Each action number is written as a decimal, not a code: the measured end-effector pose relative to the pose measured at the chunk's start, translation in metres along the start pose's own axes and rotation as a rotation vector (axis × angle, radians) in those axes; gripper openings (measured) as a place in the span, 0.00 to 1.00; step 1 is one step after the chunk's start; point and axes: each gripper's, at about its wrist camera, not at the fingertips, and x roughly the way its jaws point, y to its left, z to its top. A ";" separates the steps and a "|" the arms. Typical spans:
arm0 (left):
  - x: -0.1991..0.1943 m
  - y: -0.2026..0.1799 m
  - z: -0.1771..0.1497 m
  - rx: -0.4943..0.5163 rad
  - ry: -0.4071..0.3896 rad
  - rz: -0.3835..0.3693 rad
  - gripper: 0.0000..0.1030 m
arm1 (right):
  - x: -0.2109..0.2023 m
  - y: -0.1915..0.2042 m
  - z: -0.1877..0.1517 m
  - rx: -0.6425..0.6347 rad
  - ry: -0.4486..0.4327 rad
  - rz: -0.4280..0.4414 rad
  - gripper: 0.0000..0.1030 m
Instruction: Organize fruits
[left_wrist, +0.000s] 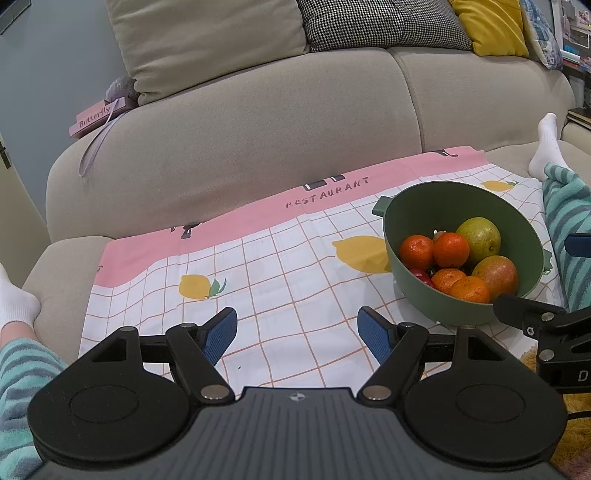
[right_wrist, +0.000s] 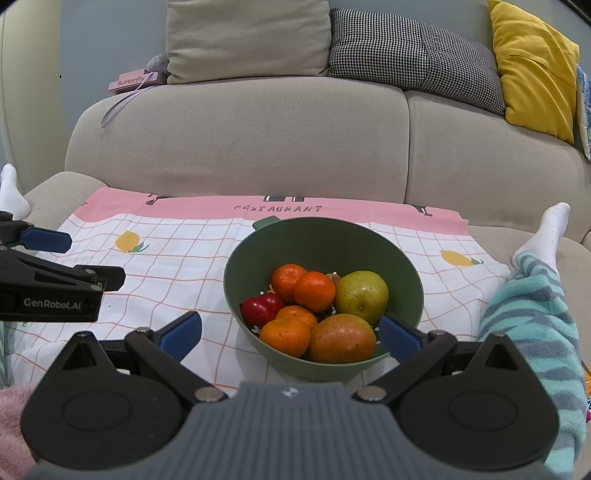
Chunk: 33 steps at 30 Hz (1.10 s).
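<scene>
The left gripper (left_wrist: 297, 334) hangs over bare cloth with its blue-padded jaws spread apart and nothing between them; the green bowl (left_wrist: 413, 221) of fruit lies well off to its right and somewhat ahead. Moving rightward, the right gripper (right_wrist: 290, 338) sits directly before that same bowl, its jaws also wide apart and empty, straddling the near rim, so it is plainly the nearer of the two and looks the better placed to reach in. Closest to it are a tangerine (right_wrist: 285, 336) and a reddish-green mango (right_wrist: 341, 338), the mango's long axis running roughly left to right across the gap between the jaws; behind them sit more tangerines, a red fruit (right_wrist: 261, 309), a green pear (right_wrist: 362, 295) and something small and brownish I cannot identify. The bowl rests on a checked tablecloth (right_wrist: 177, 266) printed with lemons and a pink border, spread over a beige sofa (right_wrist: 240, 147) seat. The person's striped-pyjama legs and white socks flank the cloth, and cushions line the sofa back.
</scene>
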 end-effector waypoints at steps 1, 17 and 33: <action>0.000 0.000 0.000 0.000 0.000 0.000 0.85 | 0.000 0.000 0.000 0.000 0.000 0.000 0.96; 0.000 0.001 0.000 -0.001 0.000 0.000 0.85 | 0.000 -0.001 0.000 -0.001 0.001 0.002 0.96; -0.003 0.000 0.001 -0.031 -0.002 -0.005 0.84 | 0.001 0.001 -0.003 0.001 0.005 0.000 0.96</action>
